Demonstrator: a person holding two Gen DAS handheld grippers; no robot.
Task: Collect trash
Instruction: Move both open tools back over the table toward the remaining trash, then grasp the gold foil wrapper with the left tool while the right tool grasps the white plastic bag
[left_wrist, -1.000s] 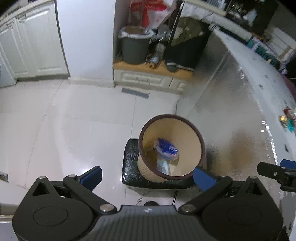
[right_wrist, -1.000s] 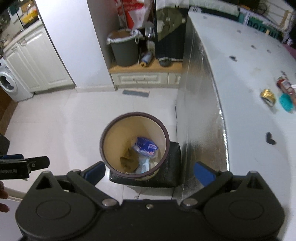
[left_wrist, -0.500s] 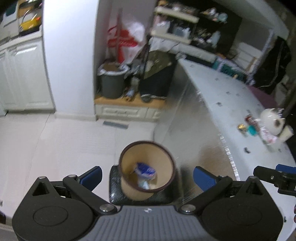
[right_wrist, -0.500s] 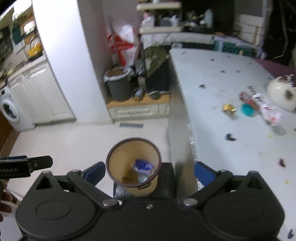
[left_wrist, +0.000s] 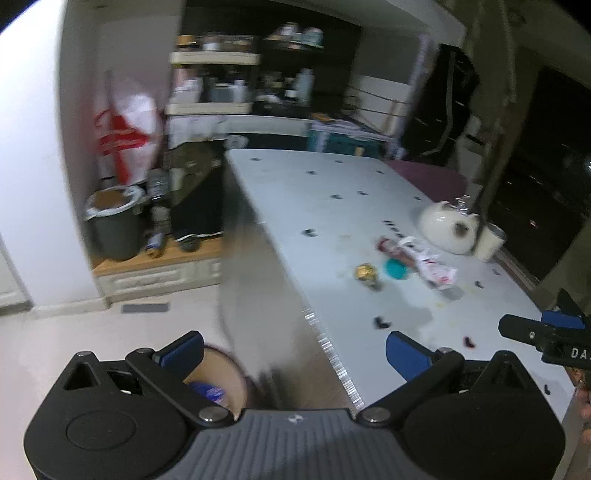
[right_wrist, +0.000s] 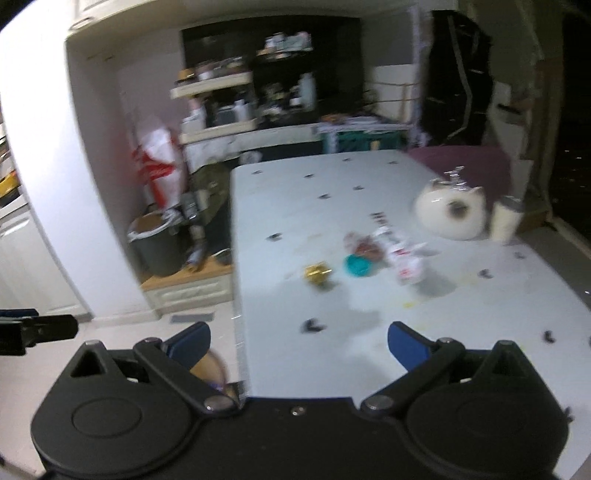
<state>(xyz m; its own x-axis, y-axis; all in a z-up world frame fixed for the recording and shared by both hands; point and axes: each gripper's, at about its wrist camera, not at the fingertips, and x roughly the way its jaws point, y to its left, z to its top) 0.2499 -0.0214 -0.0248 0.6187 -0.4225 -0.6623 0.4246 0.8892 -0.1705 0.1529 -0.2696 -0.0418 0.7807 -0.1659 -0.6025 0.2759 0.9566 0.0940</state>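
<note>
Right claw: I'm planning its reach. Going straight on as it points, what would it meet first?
Probably the bare white tabletop, just short of the gold wrapper and teal lid; blur makes depth uncertain. The right claw is open.

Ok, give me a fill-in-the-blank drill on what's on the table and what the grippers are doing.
1. Both the left gripper and the right gripper are ____ and hold nothing.
2. The crumpled gold wrapper lies on the white ____.
3. The round lid beside it is ____ in colour.
4. The tan wastebasket stands on the ____.

Missing words: open; table; teal; floor
</note>
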